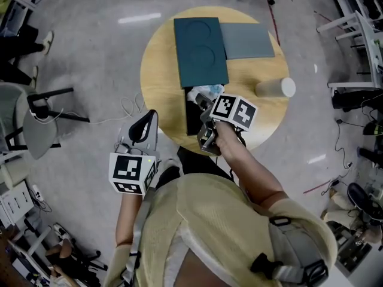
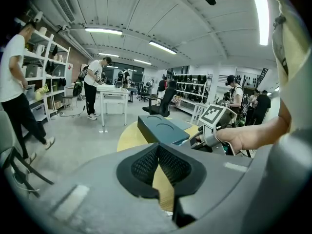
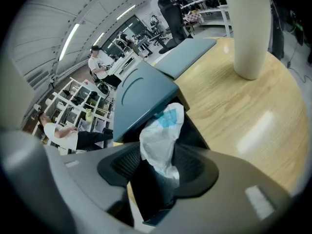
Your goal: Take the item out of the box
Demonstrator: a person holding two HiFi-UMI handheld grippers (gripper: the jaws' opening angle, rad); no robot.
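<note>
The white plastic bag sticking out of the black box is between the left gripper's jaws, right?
No. It's the right gripper, not the left gripper, whose jaws are together and empty. The right gripper view shows the white plastic bag, sticking out of the black box, between that gripper's closing jaws.

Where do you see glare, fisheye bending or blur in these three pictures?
Right gripper view: a light patch glares on the wooden table, and the shelves curve at the rim. Left gripper view: the ceiling lights burn white and curve. Head view: even light, pale streaks on the floor, little blur.
</note>
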